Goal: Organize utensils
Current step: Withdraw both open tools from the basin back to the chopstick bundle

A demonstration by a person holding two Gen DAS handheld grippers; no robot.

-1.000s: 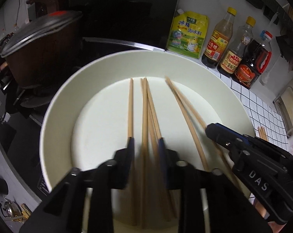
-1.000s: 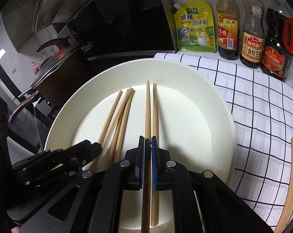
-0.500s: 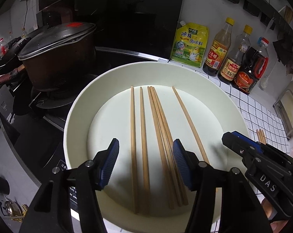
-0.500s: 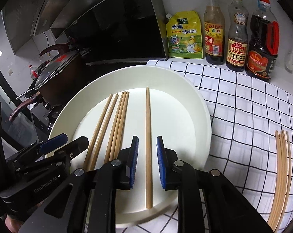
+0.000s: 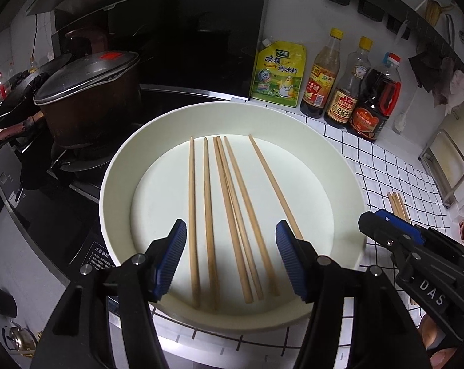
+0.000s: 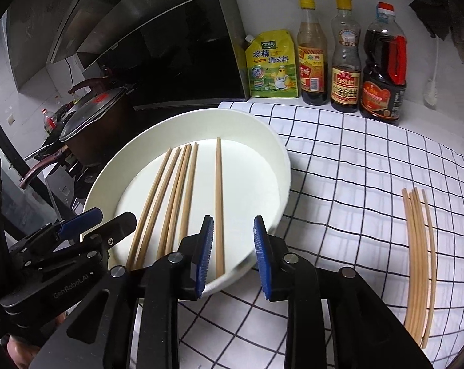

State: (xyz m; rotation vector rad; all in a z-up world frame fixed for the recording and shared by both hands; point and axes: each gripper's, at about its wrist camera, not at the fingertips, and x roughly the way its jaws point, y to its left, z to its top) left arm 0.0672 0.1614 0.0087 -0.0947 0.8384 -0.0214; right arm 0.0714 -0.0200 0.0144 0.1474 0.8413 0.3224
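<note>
Several wooden chopsticks (image 5: 228, 203) lie side by side in a wide white plate (image 5: 115, 166). One more chopstick (image 6: 219, 203) lies apart on the plate's right side. My left gripper (image 5: 230, 258) hangs open above the near rim, and its blue pads touch nothing. My right gripper (image 6: 232, 246) is above the plate's near right edge. Its jaws are opening; the single chopstick shows between them but lies loose on the plate below. Each gripper also shows in the other's view: the right gripper (image 5: 376, 218) and the left gripper (image 6: 109, 218). A second bundle of chopsticks (image 6: 419, 261) lies on the checked cloth.
The plate (image 6: 281, 153) sits at the left edge of a black-and-white checked cloth (image 6: 354, 169). A lidded brown pot (image 5: 87, 104) stands on the stove to the left. A yellow pouch (image 5: 278, 73) and three sauce bottles (image 5: 345, 92) line the back wall.
Both grippers have drawn back and upward from the plate. The left opened wide off its chopsticks. The right let go of the single chopstick, which now lies flat in the plate.
</note>
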